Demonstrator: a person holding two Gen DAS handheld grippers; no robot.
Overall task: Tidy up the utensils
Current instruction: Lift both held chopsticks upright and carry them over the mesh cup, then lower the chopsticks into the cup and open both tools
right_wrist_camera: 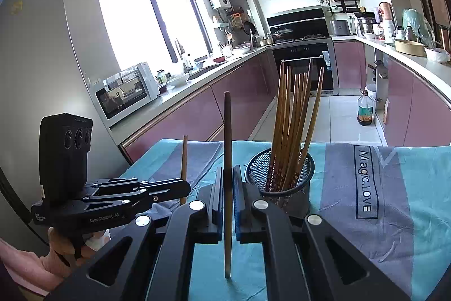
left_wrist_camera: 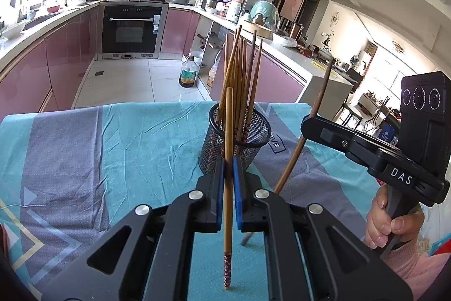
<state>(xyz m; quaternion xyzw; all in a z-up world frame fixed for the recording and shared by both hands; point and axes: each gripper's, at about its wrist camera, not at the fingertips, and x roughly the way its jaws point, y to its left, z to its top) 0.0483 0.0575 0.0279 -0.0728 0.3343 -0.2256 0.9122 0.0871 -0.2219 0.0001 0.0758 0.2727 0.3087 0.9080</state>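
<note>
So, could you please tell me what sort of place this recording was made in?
A home kitchen, most likely: a built-in oven under a hob, pink cabinets along the counters, and a microwave by the window.

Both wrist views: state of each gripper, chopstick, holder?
Left gripper: shut on light chopstick, upright.
Right gripper: shut on dark chopstick, upright.
Mesh holder: upright on tablecloth, holding a bundle of chopsticks.
</note>
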